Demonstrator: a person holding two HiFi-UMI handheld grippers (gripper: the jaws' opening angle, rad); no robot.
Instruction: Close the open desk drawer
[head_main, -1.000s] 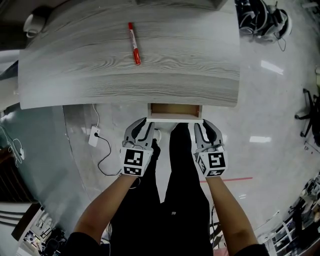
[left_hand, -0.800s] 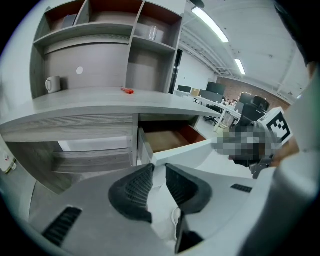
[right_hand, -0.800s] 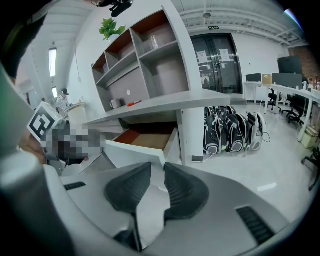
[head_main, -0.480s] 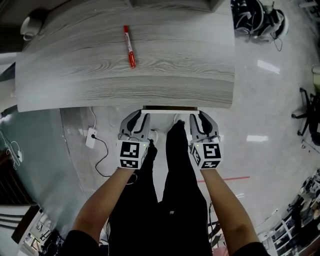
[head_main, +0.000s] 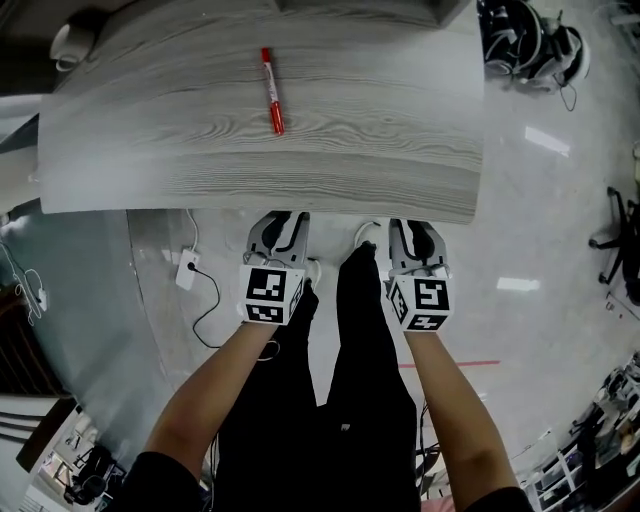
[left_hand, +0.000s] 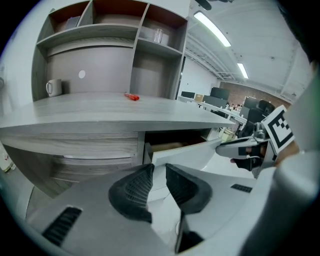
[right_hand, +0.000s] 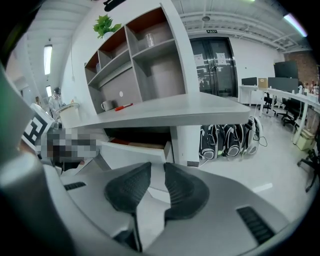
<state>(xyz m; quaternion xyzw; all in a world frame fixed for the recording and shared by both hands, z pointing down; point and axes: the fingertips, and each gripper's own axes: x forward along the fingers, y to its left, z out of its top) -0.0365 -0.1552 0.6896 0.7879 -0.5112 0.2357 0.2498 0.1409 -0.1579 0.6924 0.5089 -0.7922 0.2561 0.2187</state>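
The white drawer front (left_hand: 186, 152) sits under the grey wood desk top (head_main: 260, 150), still out by a narrow strip that shows its wooden inside (left_hand: 166, 146). In the head view the desk edge hides the drawer. My left gripper (head_main: 278, 230) (left_hand: 159, 167) points at the front's left part and my right gripper (head_main: 416, 236) (right_hand: 157, 167) at its right part (right_hand: 131, 151). Both reach the desk edge with their tips at the front; contact cannot be made out. Each pair of jaws is drawn to a thin slit with nothing between. The right gripper (left_hand: 248, 150) also shows in the left gripper view.
A red marker (head_main: 271, 90) lies on the desk top and a white mug (left_hand: 52, 87) stands at its far left. A shelf unit (left_hand: 115, 45) rises behind. The person's black-clad legs (head_main: 345, 350) stand between the grippers. A white plug and cable (head_main: 187, 270) lie on the floor at left; bags (right_hand: 230, 140) at right.
The drawer has slid in under the desk: a second ago it stuck out with its wooden inside showing from above, now the head view shows none of it. Both grippers moved forward with it.
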